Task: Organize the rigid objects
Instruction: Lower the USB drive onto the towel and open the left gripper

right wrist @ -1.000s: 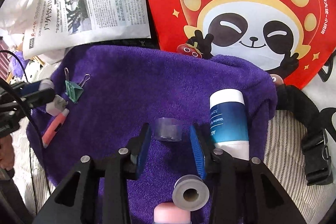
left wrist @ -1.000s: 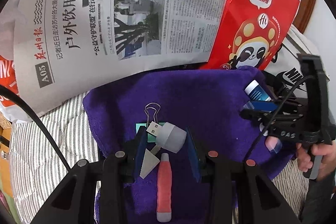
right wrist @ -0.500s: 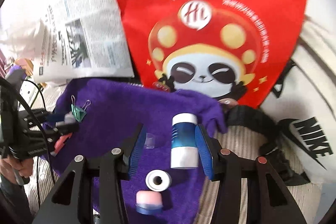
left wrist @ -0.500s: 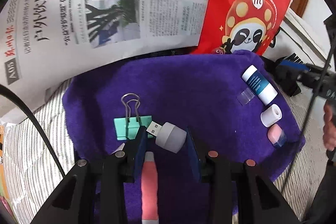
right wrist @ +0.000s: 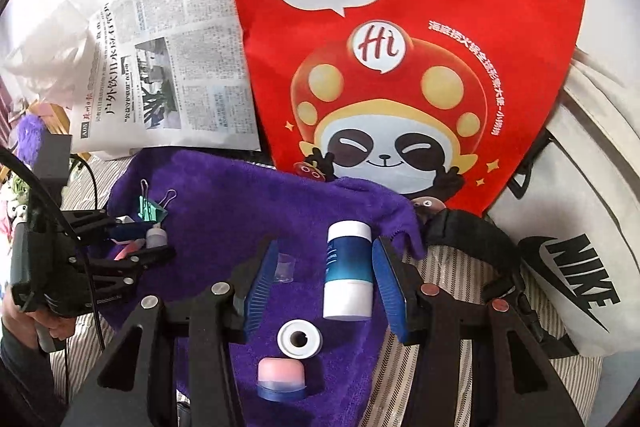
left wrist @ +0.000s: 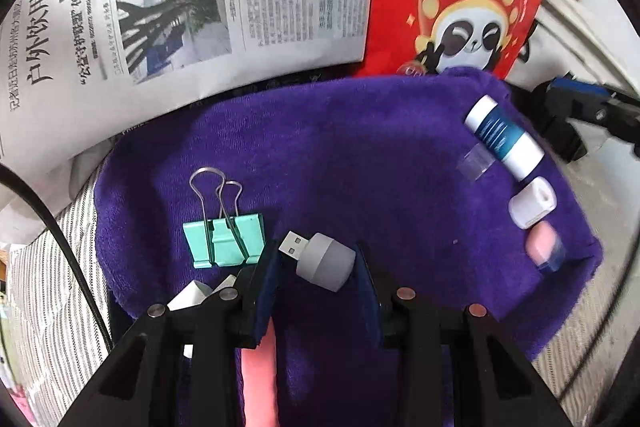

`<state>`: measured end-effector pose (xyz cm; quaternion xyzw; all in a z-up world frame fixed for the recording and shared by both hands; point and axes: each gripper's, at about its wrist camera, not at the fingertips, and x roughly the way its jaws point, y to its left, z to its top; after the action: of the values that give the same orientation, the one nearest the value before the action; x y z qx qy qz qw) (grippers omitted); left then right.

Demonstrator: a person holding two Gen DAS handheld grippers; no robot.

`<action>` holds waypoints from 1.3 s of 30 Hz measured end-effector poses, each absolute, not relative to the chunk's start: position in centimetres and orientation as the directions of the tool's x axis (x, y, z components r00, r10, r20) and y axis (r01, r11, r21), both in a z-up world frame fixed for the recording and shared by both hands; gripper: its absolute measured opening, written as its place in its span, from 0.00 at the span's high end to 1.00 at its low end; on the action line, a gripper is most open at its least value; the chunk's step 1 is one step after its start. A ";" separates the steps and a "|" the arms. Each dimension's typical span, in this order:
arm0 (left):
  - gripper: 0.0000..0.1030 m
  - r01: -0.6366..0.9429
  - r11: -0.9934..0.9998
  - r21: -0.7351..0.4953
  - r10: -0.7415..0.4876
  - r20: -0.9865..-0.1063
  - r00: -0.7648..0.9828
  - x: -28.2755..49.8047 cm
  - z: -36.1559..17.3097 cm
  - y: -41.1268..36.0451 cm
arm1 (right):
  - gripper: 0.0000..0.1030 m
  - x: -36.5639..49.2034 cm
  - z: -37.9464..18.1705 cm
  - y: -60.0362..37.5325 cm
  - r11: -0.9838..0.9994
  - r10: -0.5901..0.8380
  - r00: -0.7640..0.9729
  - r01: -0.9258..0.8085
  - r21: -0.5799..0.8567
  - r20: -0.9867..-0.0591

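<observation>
My left gripper (left wrist: 316,263) is clamped on the grey USB plug (left wrist: 322,259) above the purple towel (left wrist: 360,155). My right gripper (right wrist: 324,279) stands apart, empty, over the blue-and-white tube (right wrist: 347,269) lying there.

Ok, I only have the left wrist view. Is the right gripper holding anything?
Observer: No. The right gripper has its jaws open, and the blue-and-white tube lies on the towel between them.
Operator: Anything else between them?
Observer: A small clear cap, loose, near the left pad.
Operator: What's past the towel's right edge?
Observer: A white bag with a black Nike logo.
</observation>
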<state>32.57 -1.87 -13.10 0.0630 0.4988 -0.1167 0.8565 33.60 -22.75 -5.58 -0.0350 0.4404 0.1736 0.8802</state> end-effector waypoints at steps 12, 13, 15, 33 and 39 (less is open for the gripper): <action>0.63 0.274 0.961 0.026 -0.111 -0.874 0.473 32.5 -13.2 -2.7 | 0.52 33.3 -5.2 -23.6 0.942 0.269 0.560 -0.322 0.093 -0.784; 0.61 0.276 0.961 0.022 -0.114 -0.876 0.468 32.5 -13.3 -2.8 | 0.52 33.2 -5.1 -23.7 0.942 0.269 0.562 -0.321 0.094 -0.782; 0.58 0.278 0.960 0.022 -0.114 -0.880 0.461 32.5 -13.3 -2.7 | 0.52 33.1 -4.8 -24.0 0.943 0.269 0.567 -0.318 0.094 -0.779; 0.52 0.232 0.971 0.059 -0.063 -0.873 0.483 27.4 -8.1 -3.4 | 0.48 30.6 -0.1 -27.7 0.952 0.278 0.648 -0.286 0.112 -0.709; 0.52 0.222 0.975 -0.005 -0.105 -0.891 0.441 22.7 -8.9 -3.8 | 0.48 30.2 0.6 -28.4 0.956 0.273 0.652 -0.264 0.126 -0.707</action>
<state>22.68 -3.83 -8.95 0.0561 0.5199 -0.0965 0.8469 30.20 -28.44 0.63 0.0058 0.3900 0.1478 0.9088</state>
